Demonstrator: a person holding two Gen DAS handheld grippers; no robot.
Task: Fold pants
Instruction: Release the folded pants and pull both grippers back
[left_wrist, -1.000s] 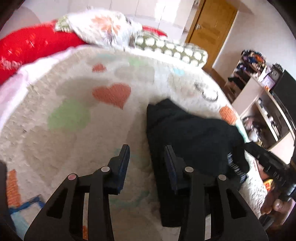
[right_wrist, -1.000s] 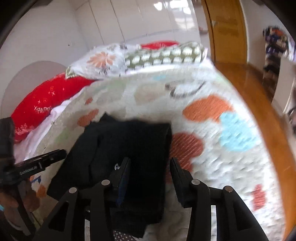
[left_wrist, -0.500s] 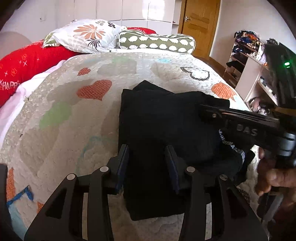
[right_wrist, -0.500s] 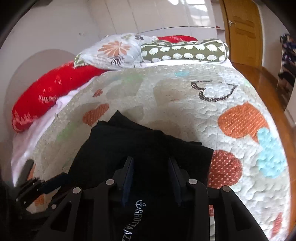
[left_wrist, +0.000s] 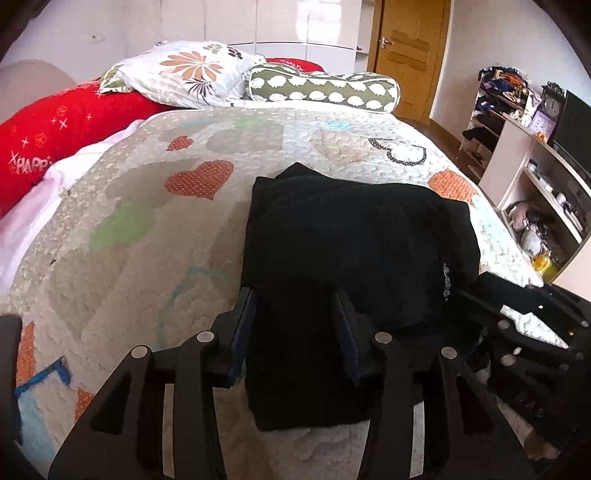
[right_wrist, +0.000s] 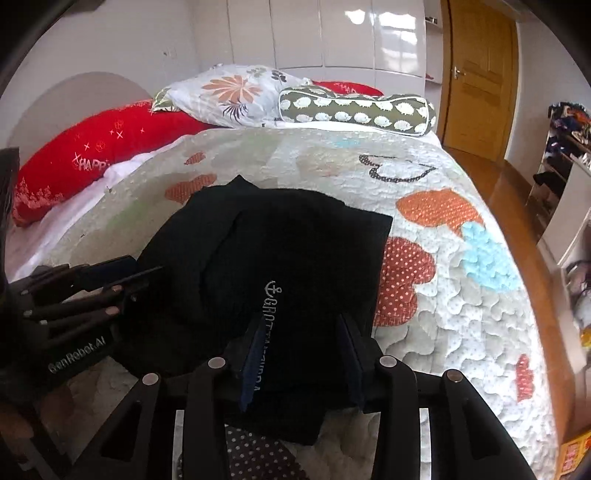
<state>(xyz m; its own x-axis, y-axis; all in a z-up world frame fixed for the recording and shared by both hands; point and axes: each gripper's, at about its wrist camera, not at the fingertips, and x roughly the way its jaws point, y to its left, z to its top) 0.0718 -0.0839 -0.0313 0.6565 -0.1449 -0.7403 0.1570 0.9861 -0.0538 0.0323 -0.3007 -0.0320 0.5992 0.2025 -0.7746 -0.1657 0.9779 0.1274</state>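
Folded black pants (left_wrist: 351, 240) lie in a thick stack on the heart-patterned quilt (left_wrist: 147, 229), near the bed's front edge. My left gripper (left_wrist: 295, 325) hovers low over the stack's near left part, jaws apart, with black cloth between the fingers but no pad pressing on it. In the right wrist view, the pants (right_wrist: 295, 240) show white anchor lettering (right_wrist: 269, 306) on top. My right gripper (right_wrist: 301, 350) straddles the lettered fold at the near right. Its jaws are opening slightly, with cloth lying between them unpinched. The left gripper (right_wrist: 144, 277) shows at that view's left edge.
A red pillow (left_wrist: 55, 129), a floral pillow (left_wrist: 184, 74) and a green patterned bolster (left_wrist: 325, 86) line the bed's head. A wooden door (left_wrist: 410, 55) stands behind. Cluttered shelves (left_wrist: 532, 177) and wooden floor (right_wrist: 517, 192) lie to the right of the bed.
Both grippers have come in from the sides and lower, and are now over the pants' near edge. The right gripper has left the middle of the left wrist view for its lower right.
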